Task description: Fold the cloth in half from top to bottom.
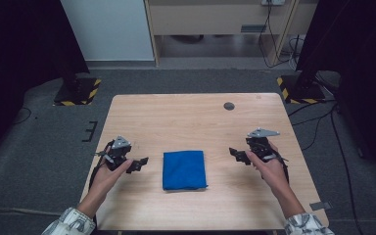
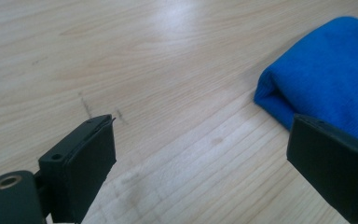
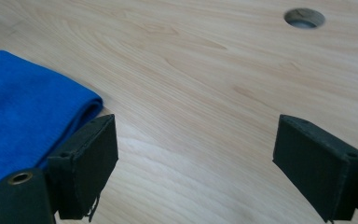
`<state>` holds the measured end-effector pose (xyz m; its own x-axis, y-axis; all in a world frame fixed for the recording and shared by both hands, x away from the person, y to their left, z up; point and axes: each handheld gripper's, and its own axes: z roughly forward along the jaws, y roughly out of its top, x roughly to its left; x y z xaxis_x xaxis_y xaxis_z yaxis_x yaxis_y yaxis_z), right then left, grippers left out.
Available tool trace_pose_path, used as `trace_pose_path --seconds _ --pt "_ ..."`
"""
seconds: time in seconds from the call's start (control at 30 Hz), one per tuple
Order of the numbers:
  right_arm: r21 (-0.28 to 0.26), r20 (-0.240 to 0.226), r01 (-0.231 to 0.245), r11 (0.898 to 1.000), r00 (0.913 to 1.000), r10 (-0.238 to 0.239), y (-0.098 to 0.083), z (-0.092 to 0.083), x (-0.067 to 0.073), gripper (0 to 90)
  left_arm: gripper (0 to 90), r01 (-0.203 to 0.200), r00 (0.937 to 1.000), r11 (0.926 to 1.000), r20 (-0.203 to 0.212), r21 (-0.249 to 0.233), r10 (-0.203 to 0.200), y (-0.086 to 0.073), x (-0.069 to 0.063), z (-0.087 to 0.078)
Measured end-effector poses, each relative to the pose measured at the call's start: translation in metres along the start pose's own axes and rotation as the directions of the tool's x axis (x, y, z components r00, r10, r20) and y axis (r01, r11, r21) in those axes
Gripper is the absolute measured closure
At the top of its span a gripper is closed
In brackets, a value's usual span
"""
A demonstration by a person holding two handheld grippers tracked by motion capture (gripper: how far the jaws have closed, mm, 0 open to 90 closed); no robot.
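A folded blue cloth (image 1: 184, 169) lies flat on the wooden table (image 1: 191, 122), near its front middle. My left gripper (image 1: 141, 163) hovers just left of the cloth, jaws wide apart with nothing between them; in the left gripper view the cloth (image 2: 326, 79) shows at the upper right, past my gripper (image 2: 242, 163). My right gripper (image 1: 235, 153) stands to the right of the cloth, a short gap away, also open and empty. In the right gripper view the cloth (image 3: 23, 126) lies at the left, partly behind the left jaw of my gripper (image 3: 196, 163).
A round cable hole (image 1: 229, 105) sits in the tabletop at the back right, seen as a hole (image 3: 304, 17) in the right gripper view. Black stands with yellow-striped bases (image 1: 78, 93) flank the table on grey carpet. Bare wood lies beyond the cloth.
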<state>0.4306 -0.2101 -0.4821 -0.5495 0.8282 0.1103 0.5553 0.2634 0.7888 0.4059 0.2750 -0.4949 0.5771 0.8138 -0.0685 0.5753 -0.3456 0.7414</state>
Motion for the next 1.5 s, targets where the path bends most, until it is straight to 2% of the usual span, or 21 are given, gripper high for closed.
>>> trace_pose_path --seconds 0.07,0.33,0.47,0.53,0.6,0.87,0.97,1.1,1.23,1.33,1.4,1.47,1.5 --pt "0.010 0.011 -0.003 1.000 0.9999 0.003 -0.008 -0.004 -0.007 14.1 7.4 0.005 1.0000 0.9999 -0.005 0.012 -0.005 -0.004 0.002 0.001" --pt "0.067 0.042 -0.047 0.997 0.9981 0.044 -0.042 -0.010 -0.032 14.4 7.4 -0.016 0.9991 0.9968 -0.037 0.078 0.019 -0.014 0.009 0.006" --pt "0.097 0.058 -0.060 0.993 0.9968 0.054 -0.052 -0.008 -0.045 14.4 7.7 -0.014 0.9984 0.9966 -0.053 0.082 0.018 -0.015 0.014 0.010" --pt "0.086 0.067 -0.084 0.993 0.9947 0.078 -0.053 -0.006 -0.052 14.5 8.0 -0.002 0.9981 0.9972 -0.062 0.075 0.007 -0.014 0.015 0.013" --pt "0.076 0.083 -0.097 0.992 0.9924 0.091 -0.051 -0.004 -0.059 14.5 8.0 -0.009 0.9969 0.9964 -0.077 0.085 0.015 -0.011 0.017 0.016" --pt "0.064 0.140 -0.163 0.985 0.9783 0.153 -0.033 0.008 -0.087 14.0 8.3 0.021 0.9927 0.9977 -0.120 0.064 -0.013 0.005 0.029 0.031" --pt "0.048 0.147 -0.184 0.982 0.9735 0.175 -0.028 0.012 -0.093 13.9 8.2 0.039 0.9915 0.9980 -0.126 0.050 -0.032 0.007 0.034 0.034" --pt "0.062 0.164 -0.200 0.978 0.9684 0.188 -0.028 0.019 -0.096 13.2 8.3 0.044 0.9901 0.9977 -0.135 0.052 -0.037 0.006 0.040 0.038" --pt "0.079 0.180 -0.190 0.979 0.9682 0.174 -0.031 0.026 -0.095 10.9 8.1 0.053 0.9880 0.9959 -0.149 0.074 -0.041 0.002 0.042 0.046" --pt "0.057 0.210 -0.181 0.982 0.9636 0.165 -0.032 0.030 -0.091 10.1 8.1 0.050 0.9870 0.9950 -0.156 0.086 -0.036 0.000 0.041 0.052" --pt "0.055 0.241 -0.135 0.989 0.9632 0.118 -0.034 0.033 -0.087 10.0 5.3 0.053 0.9874 0.9959 -0.153 0.074 -0.041 -0.001 0.041 0.053" --pt "0.084 0.269 -0.096 0.992 0.9607 0.070 -0.034 0.036 -0.081 8.6 4.3 0.047 0.9876 0.9978 -0.152 0.046 -0.040 -0.004 0.041 0.055" --pt "0.089 0.261 -0.089 0.992 0.9633 0.063 -0.034 0.036 -0.080 8.2 3.4 0.046 0.9878 0.9978 -0.151 0.047 -0.038 -0.004 0.041 0.055"
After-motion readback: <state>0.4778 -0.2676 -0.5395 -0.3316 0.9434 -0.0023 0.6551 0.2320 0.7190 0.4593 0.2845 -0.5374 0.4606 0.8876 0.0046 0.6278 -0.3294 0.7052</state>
